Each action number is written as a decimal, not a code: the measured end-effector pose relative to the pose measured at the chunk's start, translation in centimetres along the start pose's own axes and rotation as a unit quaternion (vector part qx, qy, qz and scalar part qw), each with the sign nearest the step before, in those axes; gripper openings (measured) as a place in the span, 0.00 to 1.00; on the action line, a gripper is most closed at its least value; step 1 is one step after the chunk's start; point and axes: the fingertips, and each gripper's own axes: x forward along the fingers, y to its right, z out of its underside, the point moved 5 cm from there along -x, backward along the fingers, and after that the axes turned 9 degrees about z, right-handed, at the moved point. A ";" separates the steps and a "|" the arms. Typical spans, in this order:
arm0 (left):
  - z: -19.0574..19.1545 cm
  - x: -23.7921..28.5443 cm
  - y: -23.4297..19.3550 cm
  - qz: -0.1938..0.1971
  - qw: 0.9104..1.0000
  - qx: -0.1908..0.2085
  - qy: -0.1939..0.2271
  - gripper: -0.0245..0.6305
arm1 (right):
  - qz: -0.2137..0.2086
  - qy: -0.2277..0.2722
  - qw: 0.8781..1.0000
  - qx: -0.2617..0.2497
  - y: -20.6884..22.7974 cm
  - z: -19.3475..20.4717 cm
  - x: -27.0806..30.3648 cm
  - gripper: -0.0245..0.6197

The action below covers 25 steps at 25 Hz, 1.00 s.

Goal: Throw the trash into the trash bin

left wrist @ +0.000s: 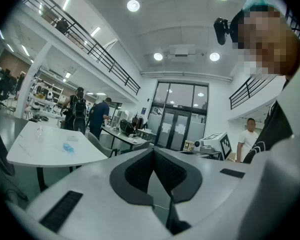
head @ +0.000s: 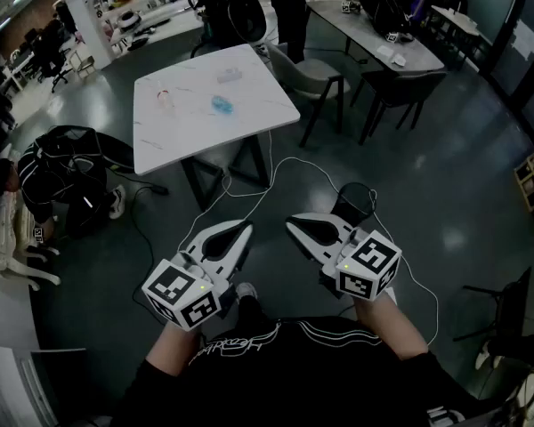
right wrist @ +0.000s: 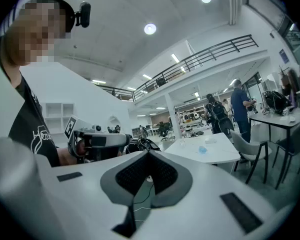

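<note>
Glossy dark floor [head: 409, 194] surrounds a square marbled white table [head: 249, 114]; left hand-held gripper [head: 244, 231] and right hand-held gripper [head: 292, 224] clenched, empty.

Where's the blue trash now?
Head view, upper part, left of centre: the blue trash lies on the white table, with a white scrap beyond it and a clear item to its left.

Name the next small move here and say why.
Probably walk forward to the white table. The blue trash lies on it, seemingly well beyond reach, while the left gripper and the right gripper are both shut and empty, held low in front of the body.
</note>
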 end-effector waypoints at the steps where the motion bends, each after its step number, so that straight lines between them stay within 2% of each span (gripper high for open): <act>1: 0.0 -0.1 -0.5 0.001 1.000 -0.005 0.001 0.05 | 0.000 -0.001 1.000 0.001 0.0 0.0 0.5 0.09; 7: 0.1 -0.6 -3.1 0.004 1.000 -0.020 -0.001 0.05 | -0.002 -0.010 1.000 0.006 0.2 0.1 3.0 0.09; 13: -0.2 -0.2 -6.7 -0.009 1.000 -0.027 -0.004 0.05 | -0.001 -0.026 1.000 0.002 1.4 0.0 6.3 0.09; 17: -0.7 0.0 -10.1 -0.025 0.999 -0.016 -0.020 0.05 | 0.014 -0.033 0.999 0.002 2.8 -0.3 9.0 0.09; 21: -1.2 -0.5 -14.5 -0.028 0.999 -0.037 -0.025 0.05 | 0.024 -0.037 0.999 0.016 4.2 -0.8 12.5 0.09; 25: -1.9 -1.0 -18.7 -0.034 0.998 -0.042 -0.021 0.05 | 0.026 -0.049 0.998 0.008 5.7 -1.4 16.4 0.09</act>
